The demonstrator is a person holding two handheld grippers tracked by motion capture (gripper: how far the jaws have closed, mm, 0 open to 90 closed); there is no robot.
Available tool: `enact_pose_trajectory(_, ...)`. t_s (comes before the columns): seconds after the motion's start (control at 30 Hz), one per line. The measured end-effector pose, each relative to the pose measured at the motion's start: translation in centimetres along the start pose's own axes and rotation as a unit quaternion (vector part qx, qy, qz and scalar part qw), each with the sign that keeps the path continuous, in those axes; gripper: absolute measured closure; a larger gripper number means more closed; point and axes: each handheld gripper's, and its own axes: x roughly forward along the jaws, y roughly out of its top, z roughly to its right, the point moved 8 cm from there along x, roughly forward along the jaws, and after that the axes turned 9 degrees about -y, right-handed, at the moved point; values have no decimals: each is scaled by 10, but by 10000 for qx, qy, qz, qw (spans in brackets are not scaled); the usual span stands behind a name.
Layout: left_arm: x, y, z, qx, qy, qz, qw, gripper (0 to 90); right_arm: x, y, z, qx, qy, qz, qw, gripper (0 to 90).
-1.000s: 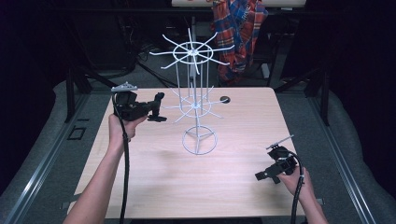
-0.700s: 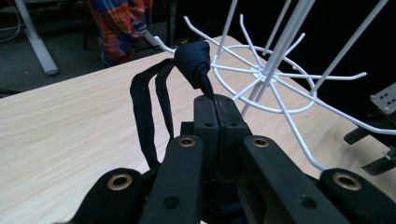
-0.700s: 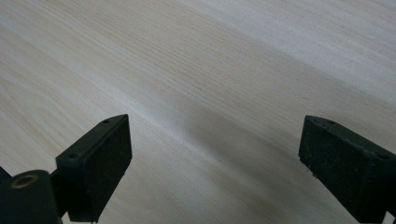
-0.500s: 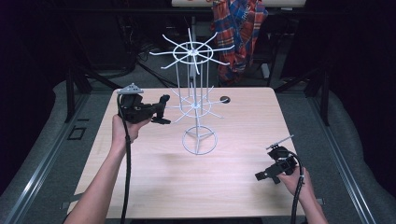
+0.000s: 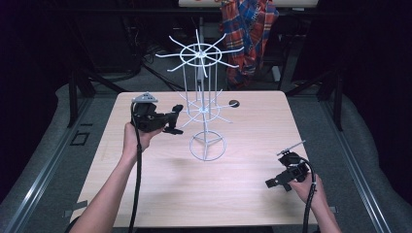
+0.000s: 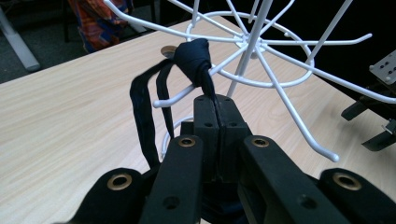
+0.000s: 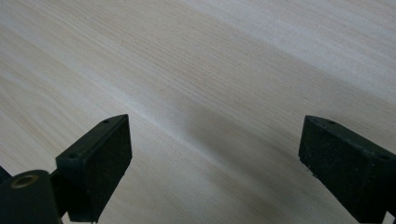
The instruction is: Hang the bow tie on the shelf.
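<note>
High view: left hand-held gripper has moved right over the last second, from out over the left of the light wooden bench to right beside the lower tier of the white wire spinner rack with radial hook arms. Rack stands mid-bench on its ring base. Small dark round disc lies behind it, untouched. Right hand-held gripper sits low at the near right corner, same spot as before. Left gripper view: jaws clamped on a dark navy fabric band, knotted and looped; the knot is touching one lower hook arm of the rack, loops hanging below it, apparently draped over the arm. So the approach looks finished: my read is the band is being hung on that hook, or being pulled off it; can't tell which from here. Right gripper view: jaws spread wide, nothing between them, just bare bench under them. Right side looks idle.
</note>
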Motion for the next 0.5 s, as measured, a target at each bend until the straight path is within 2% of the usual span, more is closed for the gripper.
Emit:
enact_pose_trajectory(0.03, 0, -1, 0, 14, 3, -31, 10000, 891, 0, 0, 0, -15, -5, -16, 10000, 92)
enact_pose_trajectory(0.07, 1, -1, 0, 18, 13, -19, 10000, 891, 1, 1, -2, 145, 8, 124, 9998, 91)
enact_pose_trajectory(0.13, 3, -3, 1, 17, 21, -42, 10000, 891, 0, 1, -1, 44, 34, 41, 10000, 92)
enact_pose_trajectory(0.2, 4, -4, 1, 18, 5, -65, 10000, 891, 0, 1, -3, 144, 58, 78, 9998, 92)
enact_pose_trajectory(0.23, 5, -5, 1, 16, -6, -82, 10000, 891, 1, 2, -3, 241, -14, 139, 9996, 91)
enact_pose_trajectory(0.27, 5, -5, 1, 18, -22, -107, 9999, 891, 0, 0, 1, -12, -33, -15, 10000, 91)
enact_pose_trajectory(0.37, 7, -7, 2, 25, -28, -133, 9999, 891, 0, 0, 0, 0, -37, -3, 10000, 92)
enact_pose_trajectory(0.4, 8, -7, 2, 21, -27, -103, 9999, 891, 0, 1, -1, 93, 10, 73, 9999, 91)
enact_pose_trajectory(0.47, 9, -9, 3, 40, -64, -107, 9999, 891, -1, 0, 1, -32, -60, -14, 10000, 91)
enact_pose_trajectory(0.5, 9, -9, 3, 40, -64, -107, 9999, 891, -1, 0, 0, -1, -37, 18, 10000, 91)
